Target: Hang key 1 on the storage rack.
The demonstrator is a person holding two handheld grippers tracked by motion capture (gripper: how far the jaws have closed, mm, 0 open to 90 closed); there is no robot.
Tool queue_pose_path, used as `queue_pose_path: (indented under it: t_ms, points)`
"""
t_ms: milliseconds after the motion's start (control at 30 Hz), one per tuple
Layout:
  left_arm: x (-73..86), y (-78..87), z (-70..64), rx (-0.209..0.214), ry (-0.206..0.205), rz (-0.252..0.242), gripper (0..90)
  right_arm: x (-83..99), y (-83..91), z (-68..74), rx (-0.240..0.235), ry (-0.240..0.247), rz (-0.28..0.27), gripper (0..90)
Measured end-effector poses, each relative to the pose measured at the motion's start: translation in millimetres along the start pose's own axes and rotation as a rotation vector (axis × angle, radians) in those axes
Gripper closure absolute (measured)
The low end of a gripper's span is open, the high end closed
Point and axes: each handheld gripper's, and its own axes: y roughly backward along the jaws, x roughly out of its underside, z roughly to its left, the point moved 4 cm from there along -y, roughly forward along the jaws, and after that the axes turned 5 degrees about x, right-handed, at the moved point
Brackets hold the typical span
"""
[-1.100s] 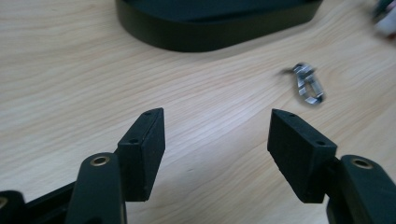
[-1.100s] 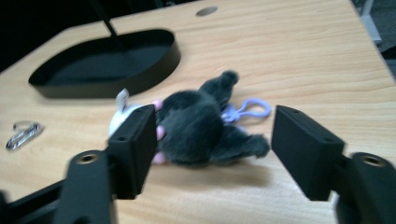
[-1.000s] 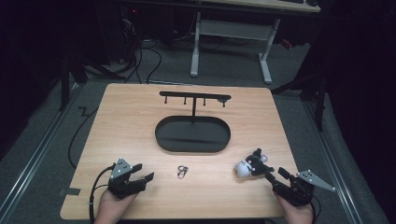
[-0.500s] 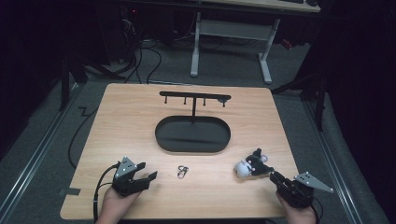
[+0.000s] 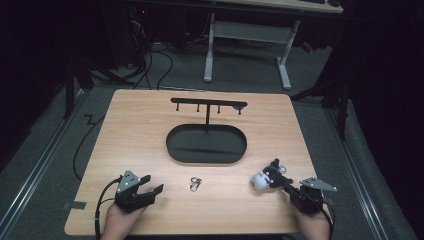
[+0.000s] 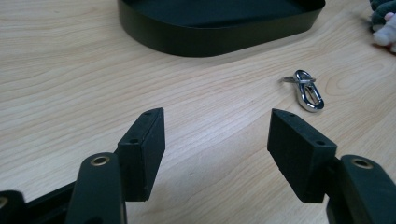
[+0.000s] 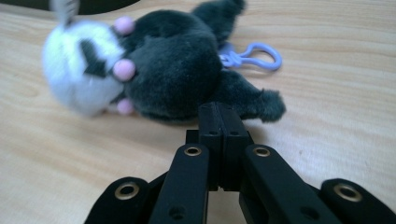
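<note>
The plush keychain (image 5: 266, 178) lay on its side on the surface (image 5: 150, 130), near the front right edge and well apart from the black oval tray (image 5: 206, 156) with its hook stand (image 5: 208, 104); its lilac clasp (image 7: 252, 55) rested flat on the wood just behind the dark body. The right gripper (image 7: 219, 114) sat right at the toy's lower side with its jaws pressed together and nothing between them, seemingly nudging or about to re-open rather than holding. To grasp well, it would likely have needed to open wide, come over the dark body rather than the slippery white head, and close firmly on the fur without trapping the clasp. The left gripper (image 6: 215, 135) rested low over the surface with its jaws spread wide and empty, pointed toward the small metal clip (image 6: 306, 89) lying just ahead of it, which looked thin enough to call for a low, square approach.
</note>
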Motion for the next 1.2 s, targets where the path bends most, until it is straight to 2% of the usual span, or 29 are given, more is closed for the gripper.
queue_pose_path:
  t_ms: [133, 233, 333, 367, 533, 600, 700, 800, 900, 1033, 1200]
  points:
    - [5.7, 9.0, 4.3, -0.024, 0.016, -0.002, 37.4, -7.3, -8.9, -1.7, 0.0, -0.001, -0.001, 90.0]
    - [10.4, 17.1, 7.9, -0.045, 0.03, -0.005, 37.4, -14.4, -16.3, 0.3, -0.001, 0.015, -0.001, 90.0]
    - [14.4, 25.2, 10.9, -0.06, 0.046, -0.012, 37.5, -19.7, -22.0, 3.0, -0.007, 0.039, -0.004, 90.0]
    - [17.2, 29.7, 13.0, -0.07, 0.055, -0.014, 37.5, -24.7, -27.9, 5.9, -0.012, 0.06, -0.004, 90.0]
    - [20.8, 36.1, 16.5, -0.08, 0.07, -0.019, 37.6, -34.0, -39.2, 9.3, -0.017, 0.108, -0.003, 90.0]
    - [22.0, 38.1, 17.2, -0.085, 0.074, -0.021, 37.6, -36.9, -45.2, 12.7, -0.033, 0.127, 0.001, 90.0]
    - [24.0, 40.7, 16.6, -0.087, 0.071, -0.019, 37.7, -38.3, -47.3, 15.5, -0.047, 0.141, -0.003, 90.0]
    - [25.2, 43.0, 16.2, -0.089, 0.07, -0.019, 37.7, -41.7, -49.7, 22.6, -0.097, 0.158, -0.018, 90.0]
    - [26.0, 44.5, 15.9, -0.091, 0.067, -0.019, 37.6, -42.3, -52.1, 27.8, -0.11, 0.184, -0.01, 90.0]
    - [25.6, 45.3, 16.1, -0.091, 0.062, -0.021, 37.6, -42.6, -51.8, 29.8, -0.101, 0.2, -0.017, 89.7]
    - [22.2, 45.0, 16.0, -0.091, 0.055, -0.032, 37.7, -40.2, -46.6, 24.7, -0.082, 0.179, -0.031, 88.7]
